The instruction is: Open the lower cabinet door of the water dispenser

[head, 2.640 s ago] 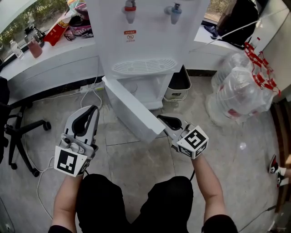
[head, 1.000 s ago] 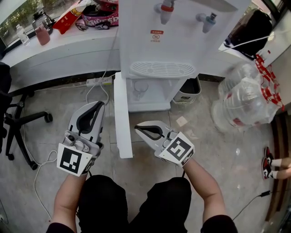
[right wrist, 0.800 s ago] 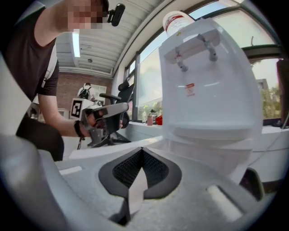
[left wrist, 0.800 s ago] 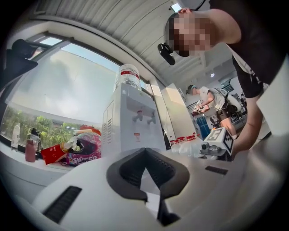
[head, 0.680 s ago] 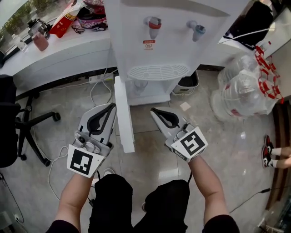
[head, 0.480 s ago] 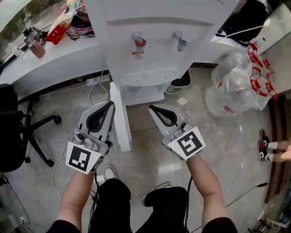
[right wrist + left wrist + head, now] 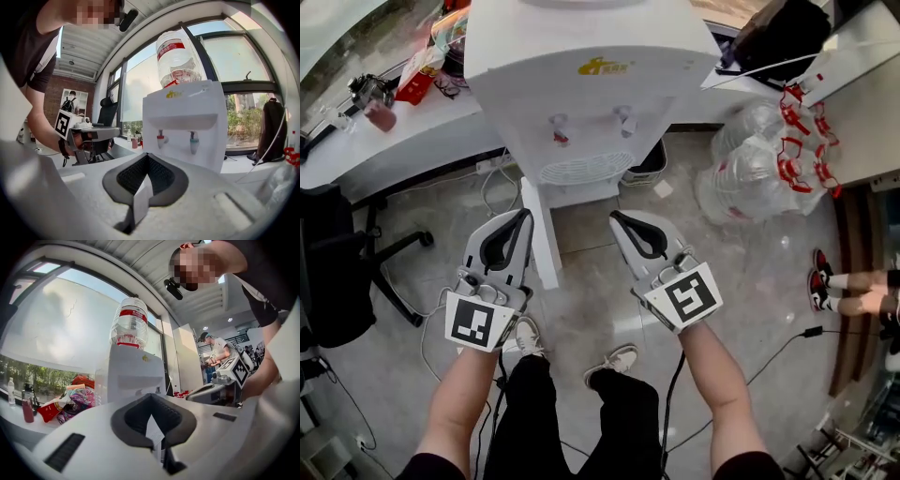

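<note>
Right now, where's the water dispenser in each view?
Head view: water dispenser at top centre.
Left gripper view: left of centre, mid-height.
Right gripper view: right of centre.
Shared landmark: the yellow logo on its front, visible in all three.

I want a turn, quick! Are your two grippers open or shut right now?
Left gripper: closed, holding nothing.
Right gripper: closed, holding nothing.

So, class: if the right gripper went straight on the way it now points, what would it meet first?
The right gripper would probably meet the water dispenser, on its front near the taps; depth is unclear.
</note>
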Action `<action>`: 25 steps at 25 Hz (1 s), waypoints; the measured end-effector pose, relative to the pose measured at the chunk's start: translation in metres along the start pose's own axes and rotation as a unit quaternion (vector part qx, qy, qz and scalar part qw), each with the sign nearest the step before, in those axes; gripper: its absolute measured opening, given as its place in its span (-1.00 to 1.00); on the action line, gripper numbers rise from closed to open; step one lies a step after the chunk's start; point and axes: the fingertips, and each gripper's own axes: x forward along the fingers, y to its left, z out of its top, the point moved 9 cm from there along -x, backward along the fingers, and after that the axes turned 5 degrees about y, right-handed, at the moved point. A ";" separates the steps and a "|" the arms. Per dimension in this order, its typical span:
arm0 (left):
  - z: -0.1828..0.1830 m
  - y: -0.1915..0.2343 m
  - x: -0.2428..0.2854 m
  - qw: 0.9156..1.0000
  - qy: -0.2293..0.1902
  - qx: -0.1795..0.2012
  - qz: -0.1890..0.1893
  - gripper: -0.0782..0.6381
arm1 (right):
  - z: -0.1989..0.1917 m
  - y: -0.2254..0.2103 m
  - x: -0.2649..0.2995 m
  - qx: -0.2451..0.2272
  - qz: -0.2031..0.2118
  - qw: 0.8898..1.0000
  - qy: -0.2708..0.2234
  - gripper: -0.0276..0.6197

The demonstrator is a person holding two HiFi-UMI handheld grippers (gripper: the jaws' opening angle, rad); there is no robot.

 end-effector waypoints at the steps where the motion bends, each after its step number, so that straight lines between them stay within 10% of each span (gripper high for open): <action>1: 0.011 -0.002 0.001 1.000 0.003 -0.004 -0.001 -0.76 | 0.012 0.000 -0.003 0.000 -0.001 1.000 0.000 -0.91; 25: 0.283 -0.021 -0.006 1.000 0.016 0.000 0.024 -0.76 | 0.275 0.007 -0.088 0.056 -0.064 0.996 0.039 -0.91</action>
